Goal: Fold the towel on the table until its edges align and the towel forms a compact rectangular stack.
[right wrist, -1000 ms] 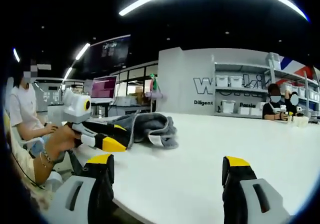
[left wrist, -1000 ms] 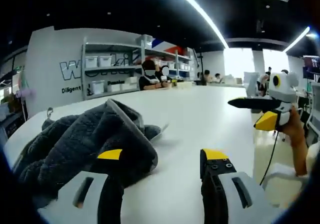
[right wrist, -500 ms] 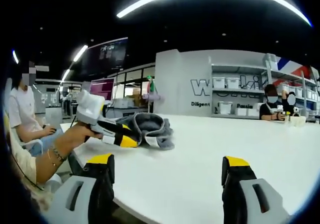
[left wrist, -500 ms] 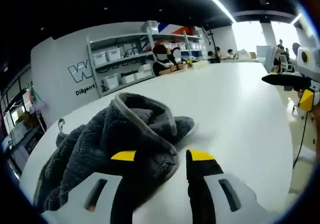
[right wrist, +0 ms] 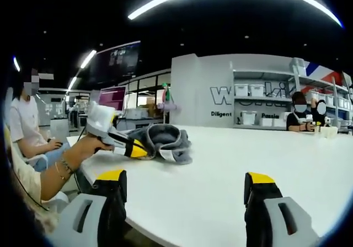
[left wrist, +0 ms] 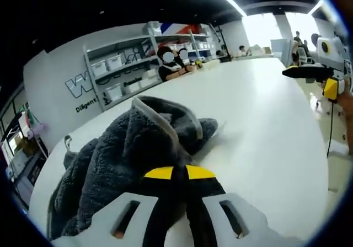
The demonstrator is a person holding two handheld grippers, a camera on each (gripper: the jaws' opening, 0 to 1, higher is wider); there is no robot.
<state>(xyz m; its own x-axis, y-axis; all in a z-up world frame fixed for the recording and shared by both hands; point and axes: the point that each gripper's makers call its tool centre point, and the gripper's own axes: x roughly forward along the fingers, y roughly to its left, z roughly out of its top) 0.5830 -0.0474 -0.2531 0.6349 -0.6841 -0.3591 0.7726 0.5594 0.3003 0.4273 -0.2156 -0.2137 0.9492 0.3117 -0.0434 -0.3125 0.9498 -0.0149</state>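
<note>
The left tongs (left wrist: 179, 173) are pinching shut on the dark grey fleecy towel with a pale grey trimmed edge (left wrist: 132, 153) — the two yellow tips are meeting with a fold of fabric between them. In the left gripper view the towel is lying in a crumpled heap on the broad white table (left wrist: 265, 120), spreading from the tongs out toward 9 and 10 o'clock, with a ridge of the trim rising at about 12. This looks like the very first step: taking hold of an edge so the heap can be opened out before any folding.

The right tongs (right wrist: 185, 183) are standing wide apart and holding nothing, hovering over the near table edge. In the right gripper view the towel is sitting at about 11 o'clock, well away, with the other tool's yellow tips against its side and a person's hand on the handle.

Next, I would judge, the right tongs need to travel over and take a second corner — then both can lift and spread the cloth flat.

On the grey metal shelving (left wrist: 140, 65) by the far wall, pale storage bins are standing; what is inside them I cannot tell.
</note>
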